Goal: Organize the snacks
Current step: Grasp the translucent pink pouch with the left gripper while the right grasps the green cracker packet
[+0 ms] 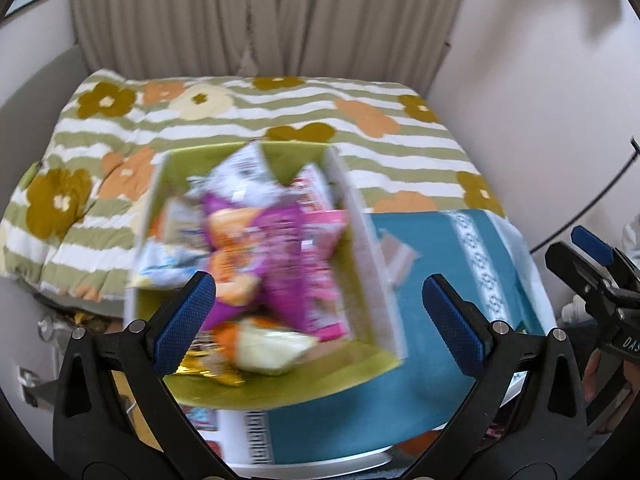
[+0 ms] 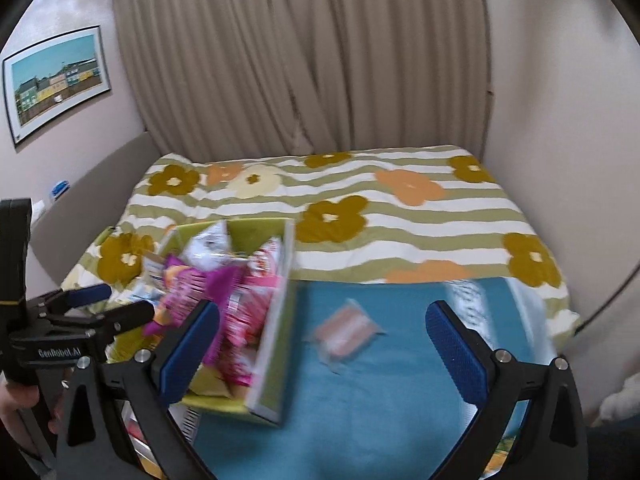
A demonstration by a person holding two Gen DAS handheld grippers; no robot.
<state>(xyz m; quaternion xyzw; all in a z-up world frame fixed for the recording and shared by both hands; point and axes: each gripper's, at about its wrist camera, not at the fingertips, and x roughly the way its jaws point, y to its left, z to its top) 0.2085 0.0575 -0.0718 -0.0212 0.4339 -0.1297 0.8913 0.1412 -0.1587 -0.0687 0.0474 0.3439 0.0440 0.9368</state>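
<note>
A green-lined box (image 1: 360, 240) holds several snack packets, a purple and orange one (image 1: 256, 248) on top; it stands on a teal cloth (image 1: 432, 320). My left gripper (image 1: 320, 320) is open and empty just above the box's near end. The box also shows in the right wrist view (image 2: 276, 340) at left. One pink-striped packet (image 2: 346, 334) lies loose on the teal cloth (image 2: 380, 400). My right gripper (image 2: 324, 356) is open and empty, hovering above the cloth near that packet. Both views are blurred.
A bed with a striped flower-print cover (image 2: 360, 208) stretches behind the box. Beige curtains (image 2: 300, 60) hang at the back. Walls close in on both sides. More packets lie under the table edge (image 1: 204, 420).
</note>
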